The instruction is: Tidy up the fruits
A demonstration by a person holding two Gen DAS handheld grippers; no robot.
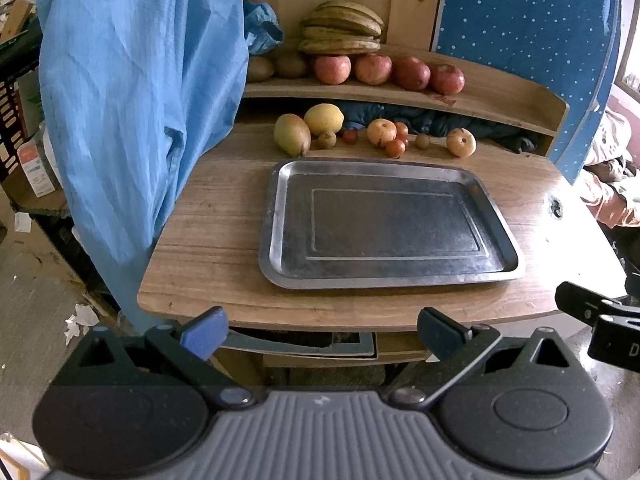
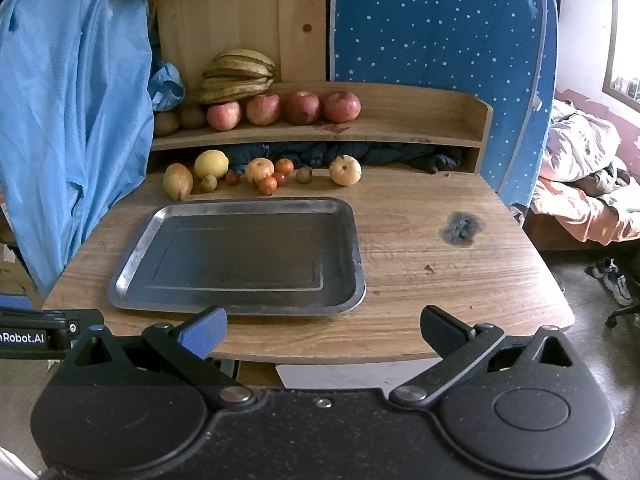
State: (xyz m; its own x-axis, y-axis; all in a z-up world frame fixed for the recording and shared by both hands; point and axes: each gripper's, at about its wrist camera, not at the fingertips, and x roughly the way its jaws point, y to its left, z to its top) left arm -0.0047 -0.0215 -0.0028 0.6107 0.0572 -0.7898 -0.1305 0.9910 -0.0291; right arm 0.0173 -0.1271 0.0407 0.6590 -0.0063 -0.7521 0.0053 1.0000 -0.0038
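Steel tray (image 1: 390,276) sits bare mid-table, long axis running left-right across both views. Fruit row lies beyond its far rim, against the back of the table (image 2: 420,264); none in the tray yet, so my read is the task hasn't started.

Key relation: every loose fruit is straight ahead of the jaws and past the tray, so any pick means reaching over the tray. Row is biased toward the left end. Mango (image 1: 292,135) and lemon (image 1: 323,119) sit off the tray's far-left corner, nearer the left gripper (image 1: 320,334). Pale round fruit (image 2: 345,170) at the row's right end is the closest candidate for the right gripper (image 2: 322,332). Between them: small tomatoes (image 2: 267,185) clustered just beside another pale round fruit (image 2: 259,170), tight spacing, likely fiddly.

Mango lies tilted, long axis roughly along the reach direction; jaws closing across its width look workable.

Shelf (image 2: 400,128) above holds four apples (image 2: 303,107) in a line, with bananas (image 2: 240,76) stacked behind their left end.

Both jaws spread wide, nothing held, both hovering at the near table edge. Blue cloth (image 1: 132,100) hangs just left of the mango; snag risk for the left side.
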